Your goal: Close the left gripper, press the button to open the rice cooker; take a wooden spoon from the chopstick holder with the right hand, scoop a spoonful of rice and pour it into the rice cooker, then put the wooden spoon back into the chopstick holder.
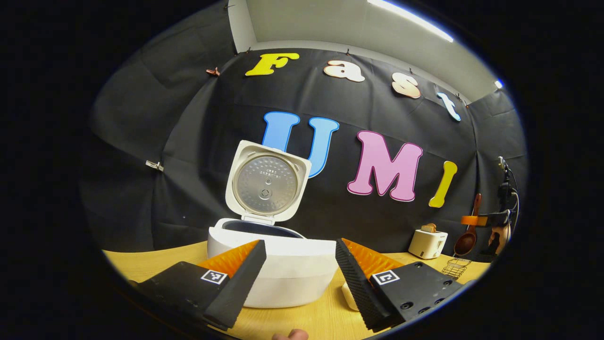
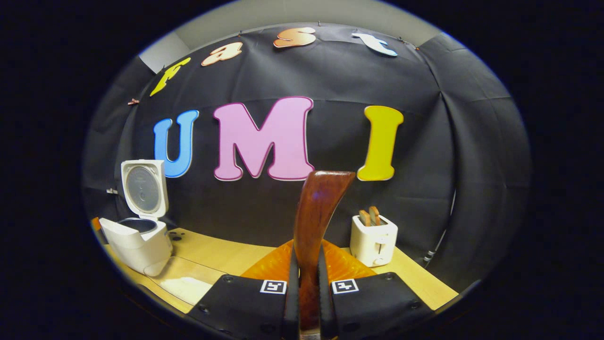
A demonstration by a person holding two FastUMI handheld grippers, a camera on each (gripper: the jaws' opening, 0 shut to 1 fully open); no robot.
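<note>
Here the right gripper [image 2: 306, 302] pinches the spoon [image 2: 315, 222] by its handle, held upright above the table [image 2: 226, 252], well apart from the cooker [image 2: 141, 241]. The left gripper [image 1: 299, 278] hangs with fingers spread just before the cooker [image 1: 278, 264], whose lid [image 1: 267, 182] stands open.

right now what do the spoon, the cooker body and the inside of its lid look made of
Spoon, clamped in the right hand-held gripper: dark reddish wood, glossy, likely varnished. Rice cooker body: smooth white, looks like plastic, faint sheen. Lid's inner plate: dull silvery metal, dimpled, probably aluminium or steel.
</note>
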